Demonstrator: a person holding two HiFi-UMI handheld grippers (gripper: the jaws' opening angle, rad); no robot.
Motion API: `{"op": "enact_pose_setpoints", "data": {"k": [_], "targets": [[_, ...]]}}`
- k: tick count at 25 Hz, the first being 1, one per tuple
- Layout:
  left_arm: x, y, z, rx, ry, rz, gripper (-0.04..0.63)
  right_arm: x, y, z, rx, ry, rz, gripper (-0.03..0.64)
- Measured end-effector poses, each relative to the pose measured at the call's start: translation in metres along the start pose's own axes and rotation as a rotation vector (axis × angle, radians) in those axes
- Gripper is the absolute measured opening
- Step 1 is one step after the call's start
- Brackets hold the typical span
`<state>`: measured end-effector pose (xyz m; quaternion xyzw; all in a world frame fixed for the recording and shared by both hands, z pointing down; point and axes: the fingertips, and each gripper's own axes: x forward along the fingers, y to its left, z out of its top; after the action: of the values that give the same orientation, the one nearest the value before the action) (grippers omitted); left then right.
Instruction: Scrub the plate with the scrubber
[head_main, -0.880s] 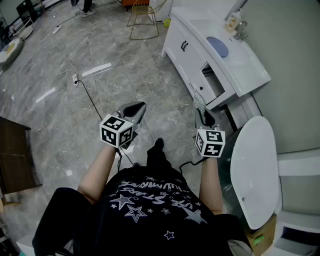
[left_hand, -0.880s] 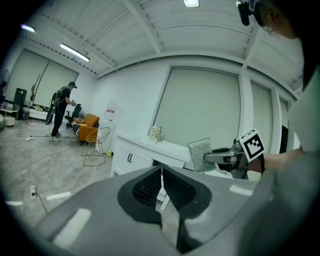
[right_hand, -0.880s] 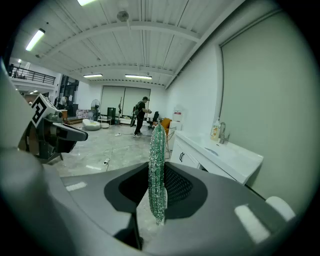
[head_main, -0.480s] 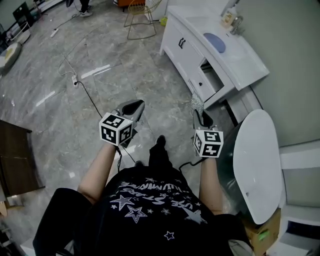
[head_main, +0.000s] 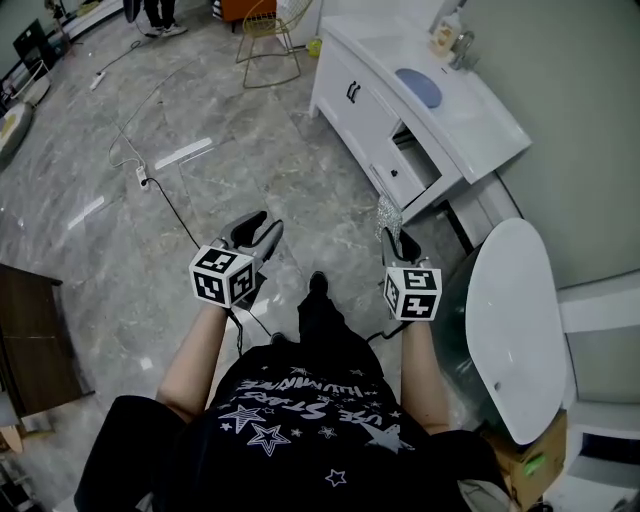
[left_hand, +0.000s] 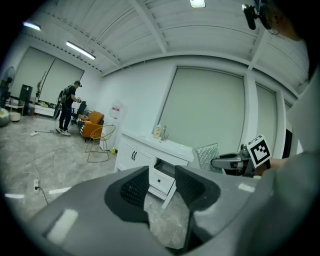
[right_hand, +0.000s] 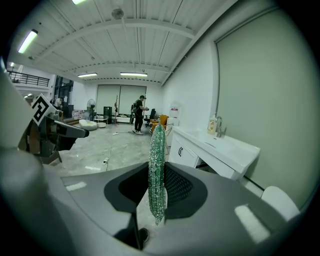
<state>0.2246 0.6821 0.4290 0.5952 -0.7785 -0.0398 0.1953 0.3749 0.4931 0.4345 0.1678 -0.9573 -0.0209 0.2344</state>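
Observation:
A blue plate (head_main: 418, 87) lies on the white vanity counter (head_main: 480, 125) at the upper right of the head view, well away from both grippers. My right gripper (head_main: 394, 236) is shut on a sparkly green-silver scrubber (head_main: 388, 212), which stands upright between its jaws (right_hand: 157, 170). My left gripper (head_main: 250, 232) is open and holds nothing; grey floor shows through the gap between its jaws in the left gripper view. Both grippers hang over the floor in front of the person. The left gripper view also catches the scrubber (left_hand: 206, 156) off to the right.
The vanity has an open drawer (head_main: 425, 168), and a soap bottle (head_main: 441, 36) beside a faucet. A white oval lid (head_main: 515, 320) is at the right. A power cable (head_main: 170, 195) runs across the marble floor. A wire chair (head_main: 265, 40) and a standing person (right_hand: 139, 114) are far off.
The left gripper has dropped slightly down and left, nearer the person. The right gripper stays shut on the scrubber and has barely shifted.

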Motion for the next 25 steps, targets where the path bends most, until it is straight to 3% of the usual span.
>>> {"op": "enact_pose_setpoints", "data": {"k": [6, 11, 17, 25], "targets": [[0.043, 0.014, 0.011, -0.013, 0.007, -0.009, 0.318, 0.045, -0.029, 0.009, 0.028, -0.001, 0.003, 0.110], [0.112, 0.030, 0.013, -0.078, 0.076, -0.030, 0.429, 0.110, -0.071, 0.023, 0.055, 0.009, 0.023, 0.110], [0.232, 0.060, 0.035, -0.113, 0.143, -0.002, 0.442, 0.202, -0.153, 0.040, 0.088, 0.028, 0.030, 0.110], [0.375, 0.055, 0.094, -0.066, 0.181, -0.060, 0.441, 0.275, -0.267, 0.070, 0.142, 0.022, -0.003, 0.110]]}}
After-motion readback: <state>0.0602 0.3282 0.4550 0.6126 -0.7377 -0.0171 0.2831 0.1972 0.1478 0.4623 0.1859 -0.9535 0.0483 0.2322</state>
